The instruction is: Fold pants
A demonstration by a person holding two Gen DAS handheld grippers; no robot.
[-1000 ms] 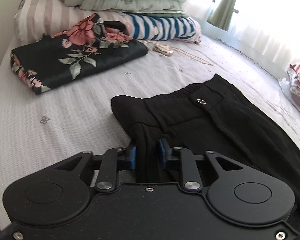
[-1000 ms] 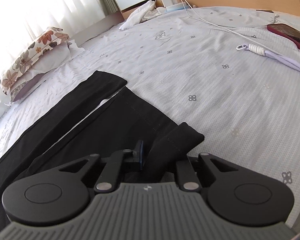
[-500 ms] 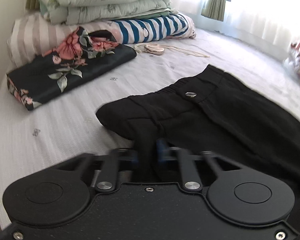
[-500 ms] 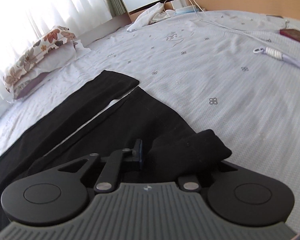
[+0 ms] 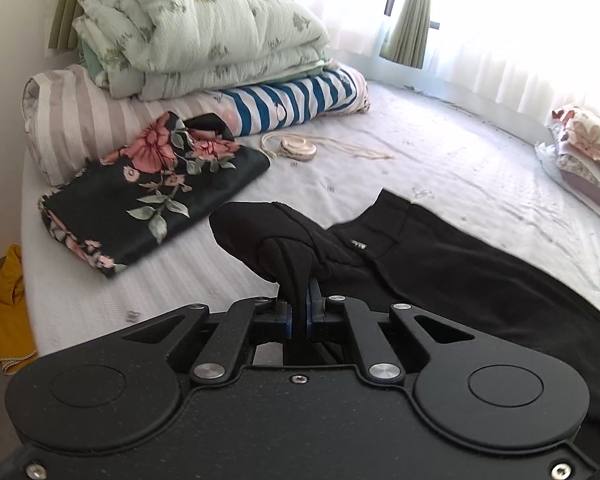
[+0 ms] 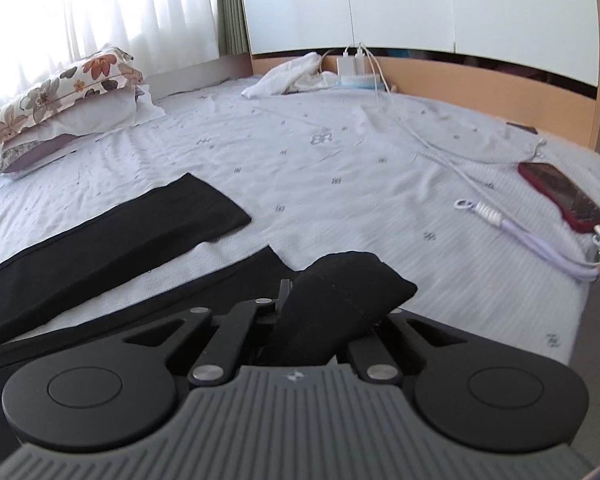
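The black pants (image 5: 440,264) lie on the bed (image 5: 460,160), the waist end by the left gripper (image 5: 299,314), the legs by the right one. The left gripper pinches a fold of the waistband between its blue pads, lifted off the sheet. The right gripper (image 6: 324,312) grips a raised leg hem; its right finger is covered by cloth, so the contact there is probably tight.

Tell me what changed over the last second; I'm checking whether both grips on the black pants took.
Both took. The left hand-held gripper closed on the waistband corner of the black fabric pants and lifted it off the white patterned bedsheet. The right hand-held gripper closed on the nearer leg's hem and raised it too. The farther leg stayed flat, and the folded floral cloth stayed put.
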